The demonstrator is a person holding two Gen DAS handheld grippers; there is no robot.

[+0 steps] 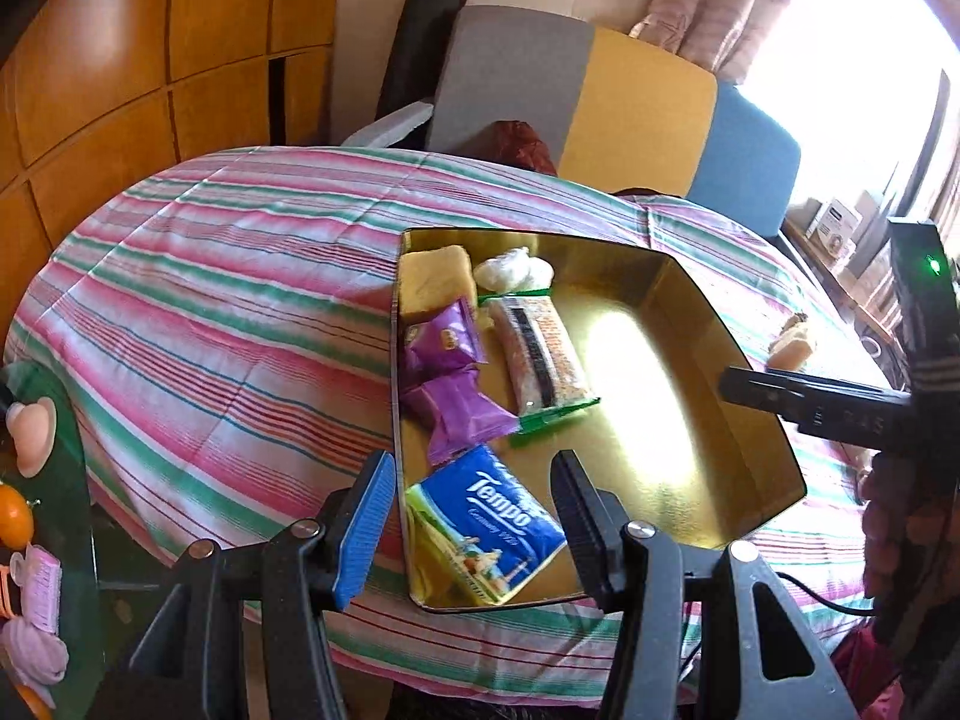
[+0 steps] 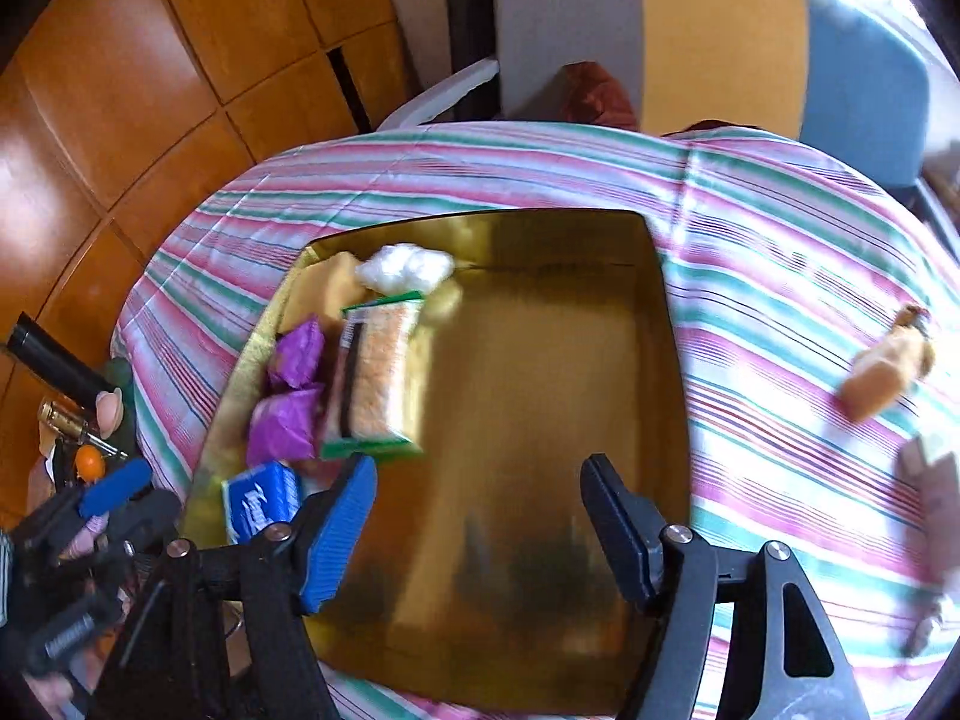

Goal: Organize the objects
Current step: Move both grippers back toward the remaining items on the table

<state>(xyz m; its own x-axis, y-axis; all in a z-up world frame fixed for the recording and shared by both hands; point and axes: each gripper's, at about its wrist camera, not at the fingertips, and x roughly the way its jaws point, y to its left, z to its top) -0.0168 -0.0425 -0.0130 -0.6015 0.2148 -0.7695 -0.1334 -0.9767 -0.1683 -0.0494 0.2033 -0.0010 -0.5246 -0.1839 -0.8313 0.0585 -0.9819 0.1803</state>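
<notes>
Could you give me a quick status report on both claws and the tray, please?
Left claw open over Tempo tissue pack. Right claw open, empty, above gold tray. Bun on striped cloth outside tray. Nothing blocking.

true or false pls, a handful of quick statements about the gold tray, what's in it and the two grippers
1. The tissue pack lies inside the gold tray. True.
2. The right gripper is shut on a snack. False: its jaws stand open and empty above the tray.
3. Two purple packets sit along the tray's left side. True.
4. The tan snack is in the tray. False: it lies on the striped cloth, right of the tray.
5. The left gripper is open. True.
</notes>
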